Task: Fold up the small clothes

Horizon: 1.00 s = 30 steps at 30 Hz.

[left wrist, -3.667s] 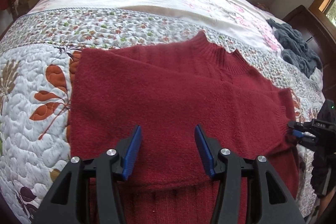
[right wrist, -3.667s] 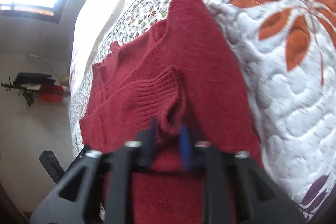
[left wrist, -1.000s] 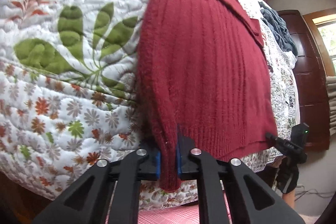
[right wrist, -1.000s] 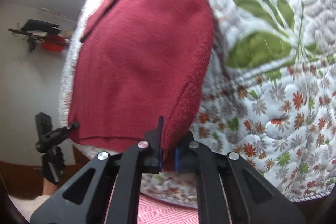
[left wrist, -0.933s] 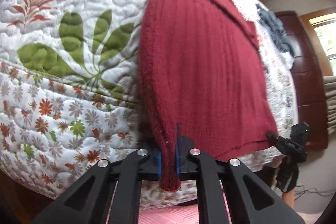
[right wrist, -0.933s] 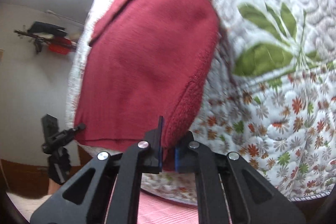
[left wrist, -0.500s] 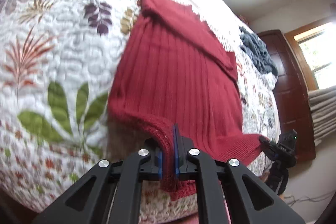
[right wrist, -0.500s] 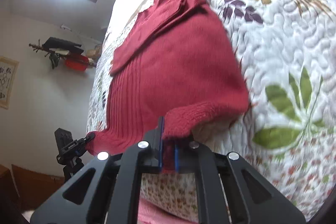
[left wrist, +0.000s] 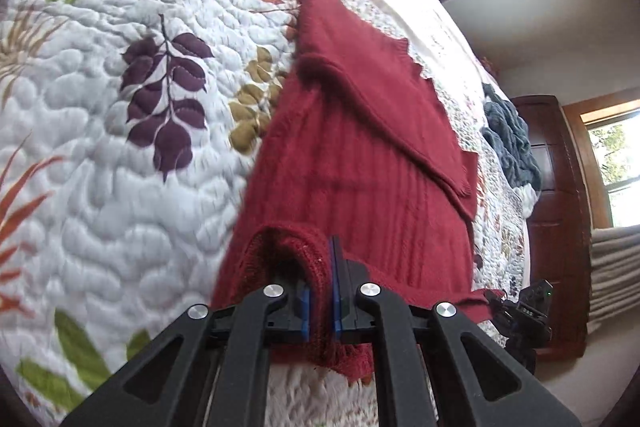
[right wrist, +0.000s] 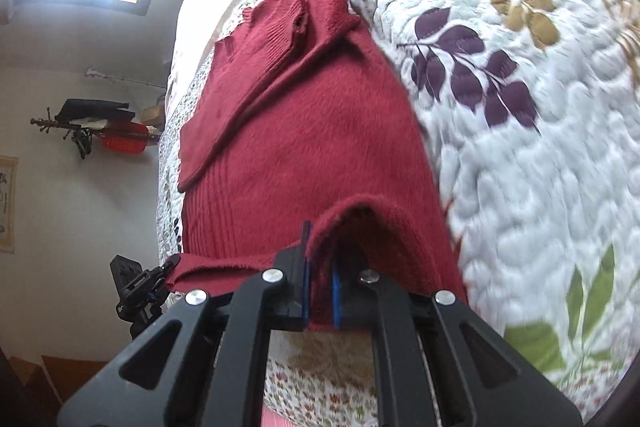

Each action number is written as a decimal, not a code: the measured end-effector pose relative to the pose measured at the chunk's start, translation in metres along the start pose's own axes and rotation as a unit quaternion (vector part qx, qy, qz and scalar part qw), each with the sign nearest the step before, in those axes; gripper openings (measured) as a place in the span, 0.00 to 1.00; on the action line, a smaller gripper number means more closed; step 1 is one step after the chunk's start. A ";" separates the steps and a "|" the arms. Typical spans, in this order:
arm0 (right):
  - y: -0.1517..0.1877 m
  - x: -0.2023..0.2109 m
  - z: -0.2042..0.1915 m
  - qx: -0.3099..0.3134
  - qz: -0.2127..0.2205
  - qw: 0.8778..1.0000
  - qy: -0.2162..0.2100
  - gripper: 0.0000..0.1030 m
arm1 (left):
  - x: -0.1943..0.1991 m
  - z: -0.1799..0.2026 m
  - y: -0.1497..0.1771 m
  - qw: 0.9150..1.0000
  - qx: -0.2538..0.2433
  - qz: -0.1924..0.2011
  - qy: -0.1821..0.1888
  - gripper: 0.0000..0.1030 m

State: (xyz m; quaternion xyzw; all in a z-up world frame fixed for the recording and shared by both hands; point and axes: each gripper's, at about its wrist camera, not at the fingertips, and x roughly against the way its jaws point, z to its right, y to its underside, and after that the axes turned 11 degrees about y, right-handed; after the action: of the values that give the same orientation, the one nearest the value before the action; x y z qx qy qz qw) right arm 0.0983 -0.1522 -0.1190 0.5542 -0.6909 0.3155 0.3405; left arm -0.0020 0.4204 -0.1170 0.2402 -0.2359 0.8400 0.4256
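- Left tongs (left wrist: 319, 301) pressed together on one bottom-hem corner of the red sweater (left wrist: 372, 163); right tongs (right wrist: 320, 297) pinching the other hem corner.
- Sweater lies on the quilted bed (left wrist: 120, 147), collar end toward the far side, hem at the near edge of the bed and lifted off the quilt by both grips. Sleeves are already folded across the chest; one cuff (right wrist: 294, 23) shows near the collar.
- Our read: next is carrying the hem up toward the collar for the half-fold.
- Risk 1: each bite looks shallow, on the hem rib only. The knit is heavy and stretchy, so one corner could slip out mid-carry and the fold would land skewed.
- Risk 2: uneven travel between the two tongs would twist the hem line and put a diagonal crease across the body.
- Risk 3: dragging low over the sweater instead of lifting clear could catch the folded sleeves and pull them open.
- Risk 4: the fuzzy knit grips the quilt, so a forward pull could slide the whole sweater toward the far side rather than fold it.
- Grey-blue cloth heap (left wrist: 510, 143) sits well apart at the far corner of the bed, no interference expected.
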 end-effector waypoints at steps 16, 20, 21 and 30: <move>-0.033 0.011 0.031 -0.031 -0.003 0.999 0.031 0.31 | 0.013 -0.016 -0.036 0.997 0.055 -0.021 0.056 0.37; -0.031 0.030 0.030 -0.002 0.020 0.997 0.069 0.31 | 0.033 -0.007 -0.038 0.999 0.017 0.004 0.027 0.37; -0.030 0.034 0.027 0.006 0.025 0.997 0.073 0.33 | 0.033 -0.002 -0.038 1.000 -0.002 0.003 0.014 0.38; -0.020 0.027 -0.033 0.138 0.046 0.980 0.135 0.46 | -0.027 0.055 -0.030 0.972 -0.197 -0.066 -0.108 0.46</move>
State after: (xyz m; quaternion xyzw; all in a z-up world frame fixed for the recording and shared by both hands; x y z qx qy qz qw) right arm 0.1177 -0.1438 -0.0764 0.5159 -0.6128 0.4950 0.3365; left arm 0.0487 0.3870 -0.0854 0.2557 -0.4244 0.7163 0.4913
